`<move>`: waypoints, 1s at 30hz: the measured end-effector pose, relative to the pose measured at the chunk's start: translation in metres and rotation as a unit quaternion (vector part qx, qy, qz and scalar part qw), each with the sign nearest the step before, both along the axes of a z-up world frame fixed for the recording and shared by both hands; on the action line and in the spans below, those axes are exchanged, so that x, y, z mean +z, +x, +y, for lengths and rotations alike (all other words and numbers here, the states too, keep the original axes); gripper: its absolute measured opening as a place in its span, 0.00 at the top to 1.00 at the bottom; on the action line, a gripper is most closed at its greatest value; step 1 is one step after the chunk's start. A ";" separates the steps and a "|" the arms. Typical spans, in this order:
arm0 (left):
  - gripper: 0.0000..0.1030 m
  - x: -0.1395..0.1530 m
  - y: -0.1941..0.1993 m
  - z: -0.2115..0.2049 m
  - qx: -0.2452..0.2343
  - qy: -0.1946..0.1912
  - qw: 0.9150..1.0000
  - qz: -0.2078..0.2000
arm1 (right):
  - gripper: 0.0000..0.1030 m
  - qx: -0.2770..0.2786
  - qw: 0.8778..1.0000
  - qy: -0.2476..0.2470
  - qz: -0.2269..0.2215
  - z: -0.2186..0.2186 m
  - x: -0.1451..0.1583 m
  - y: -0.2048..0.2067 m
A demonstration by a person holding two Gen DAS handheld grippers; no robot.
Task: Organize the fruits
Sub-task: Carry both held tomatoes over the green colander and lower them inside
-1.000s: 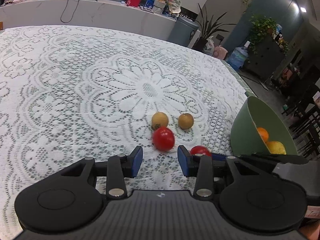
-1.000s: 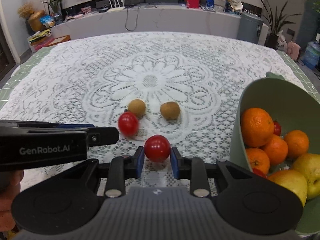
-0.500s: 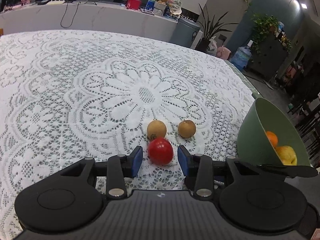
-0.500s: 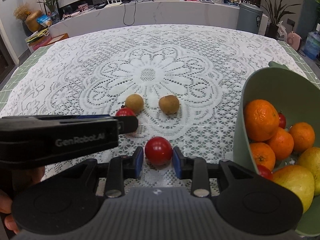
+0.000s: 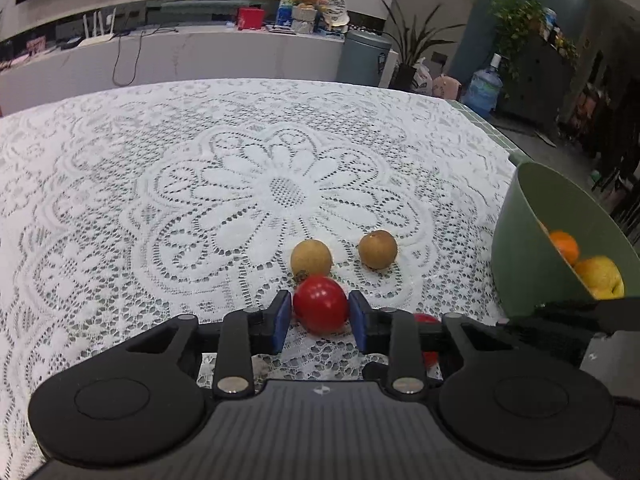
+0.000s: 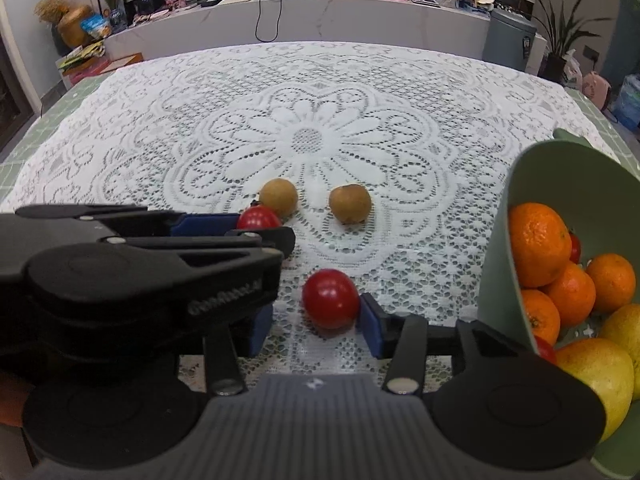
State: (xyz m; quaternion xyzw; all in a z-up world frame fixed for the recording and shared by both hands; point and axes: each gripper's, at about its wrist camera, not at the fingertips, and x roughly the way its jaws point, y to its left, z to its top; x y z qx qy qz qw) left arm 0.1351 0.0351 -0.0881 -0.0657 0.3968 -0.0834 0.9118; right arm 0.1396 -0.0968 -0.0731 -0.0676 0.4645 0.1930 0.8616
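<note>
The left wrist view showed the left gripper (image 5: 320, 316) set around a red tomato (image 5: 320, 309) on the lace tablecloth (image 5: 200, 184), its blue pads just beside the skin on both sides; whether they were already pressing could not be told. The right wrist view showed the right gripper (image 6: 316, 324) spread wider, a second tomato (image 6: 330, 298) lying against its right pad while the left pad was partly hidden behind the other tool. Both tomatoes were placed toward the near edge of the table, and two brown round fruits (image 6: 279, 197) (image 6: 350, 203) were seen just beyond them, nearer the middle. A clash of the two tools was judged likely, since they were crowded side by side over the same patch of cloth. A slip was also judged possible, because a smooth round tomato could be squeezed out forward and sent rolling into the brown fruit touching it or nearly so. Too hard a pinch could have split the skin. At the right edge of the table a green bowl (image 6: 520, 184) was seen, and in it were held several oranges (image 6: 538, 244), yellow fruit (image 6: 596, 372) and at least one more small tomato (image 6: 574, 246).
</note>
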 end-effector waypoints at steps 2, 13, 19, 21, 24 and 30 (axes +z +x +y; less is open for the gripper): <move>0.68 0.000 0.000 0.000 -0.001 0.002 1.000 -0.001 | 0.56 0.001 1.000 -0.001 -0.001 0.000 0.000 0.000; 0.69 0.006 -0.008 0.005 0.011 -0.002 1.000 -0.011 | 0.68 -0.004 1.000 -0.001 -0.004 -0.003 0.001 0.000; 0.69 0.013 -0.021 0.009 0.021 -0.009 1.000 -0.016 | 0.75 -0.001 1.000 0.004 -0.006 -0.005 0.003 -0.003; 0.69 0.016 -0.027 0.011 0.027 -0.011 0.999 -0.019 | 0.75 0.004 1.000 0.001 -0.014 -0.004 0.005 -0.006; 0.69 0.022 -0.036 0.015 0.036 -0.009 0.999 -0.026 | 0.75 0.011 0.999 -0.003 -0.030 -0.002 0.009 -0.012; 0.69 0.038 -0.052 0.023 0.061 -0.031 0.997 -0.040 | 0.75 0.015 0.998 -0.001 -0.056 -0.004 0.019 -0.022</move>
